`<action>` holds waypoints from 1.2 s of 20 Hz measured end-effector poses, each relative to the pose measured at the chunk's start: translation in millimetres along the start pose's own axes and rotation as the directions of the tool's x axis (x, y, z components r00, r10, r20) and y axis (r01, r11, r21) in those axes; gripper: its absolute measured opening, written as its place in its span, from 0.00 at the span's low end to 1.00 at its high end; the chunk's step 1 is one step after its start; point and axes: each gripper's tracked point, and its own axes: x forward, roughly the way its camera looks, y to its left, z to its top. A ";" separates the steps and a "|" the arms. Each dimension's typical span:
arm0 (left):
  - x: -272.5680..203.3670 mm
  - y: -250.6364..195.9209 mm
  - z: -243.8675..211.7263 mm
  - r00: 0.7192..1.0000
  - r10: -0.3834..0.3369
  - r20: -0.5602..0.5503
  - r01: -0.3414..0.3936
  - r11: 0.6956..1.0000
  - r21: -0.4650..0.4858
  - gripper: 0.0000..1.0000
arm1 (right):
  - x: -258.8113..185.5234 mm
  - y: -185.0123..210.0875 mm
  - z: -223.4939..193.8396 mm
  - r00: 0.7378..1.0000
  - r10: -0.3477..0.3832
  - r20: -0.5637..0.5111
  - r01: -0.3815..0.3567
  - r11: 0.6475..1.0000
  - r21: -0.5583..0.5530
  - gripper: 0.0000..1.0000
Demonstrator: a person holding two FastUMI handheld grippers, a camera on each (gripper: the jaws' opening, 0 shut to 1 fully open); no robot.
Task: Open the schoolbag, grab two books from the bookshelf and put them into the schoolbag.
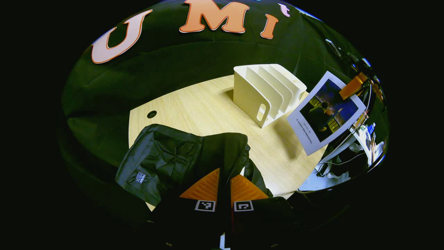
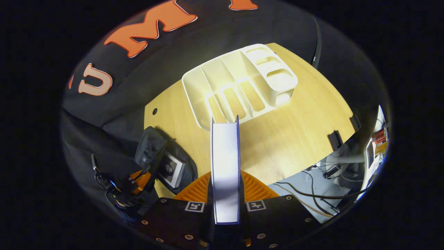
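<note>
Right claw (image 2: 224,194) is clamped on the book (image 2: 224,163), left claw (image 1: 224,189) pinches the schoolbag (image 1: 163,159) flap, so if that slips the opening probably flops closed.

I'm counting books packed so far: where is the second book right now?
The second book is clamped in the right hand-held gripper, held in the air over the table in front of the empty bookshelf, not in the schoolbag.

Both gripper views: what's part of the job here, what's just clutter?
Job:
- schoolbag, its edge pinched by the left gripper
- book held by the right gripper
- second book in the schoolbag
- bookshelf

Lying about:
- cables on the floor
- table, just the surface
</note>
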 end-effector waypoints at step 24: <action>-19.4 18.0 44.1 0.998 0.046 0.032 -0.046 0.999 -0.012 0.05 | 118.2 165.3 -55.2 0.869 0.494 0.036 -0.490 0.847 0.205 0.27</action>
